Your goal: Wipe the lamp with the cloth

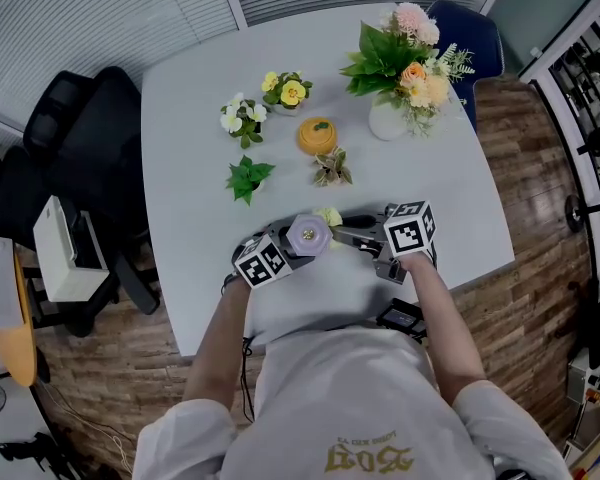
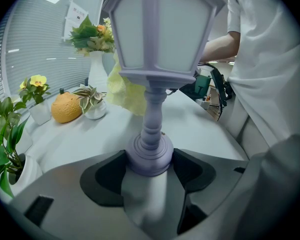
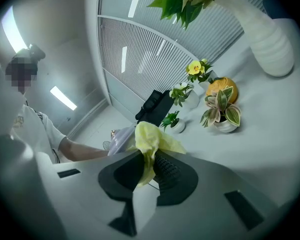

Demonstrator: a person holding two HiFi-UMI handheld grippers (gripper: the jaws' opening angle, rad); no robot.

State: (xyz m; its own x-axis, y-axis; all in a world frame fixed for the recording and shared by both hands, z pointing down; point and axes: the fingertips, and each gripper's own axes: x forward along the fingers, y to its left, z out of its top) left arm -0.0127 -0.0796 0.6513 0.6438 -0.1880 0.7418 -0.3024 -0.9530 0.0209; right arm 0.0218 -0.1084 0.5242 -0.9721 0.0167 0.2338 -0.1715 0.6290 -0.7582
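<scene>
A small lilac lantern-shaped lamp is held near the table's front edge. My left gripper is shut on its round base, and the stem and shade fill the left gripper view. My right gripper is shut on a pale yellow cloth, pressed against the lamp's far side. The cloth shows behind the shade in the left gripper view and beside the lamp top as cloth in the head view. Both grippers meet at the lamp, the right gripper reaching in from the right.
On the white table stand a white vase of flowers, an orange ornament, a small striped-leaf plant, two flower pots and a green plant. Black chair at left, blue chair behind.
</scene>
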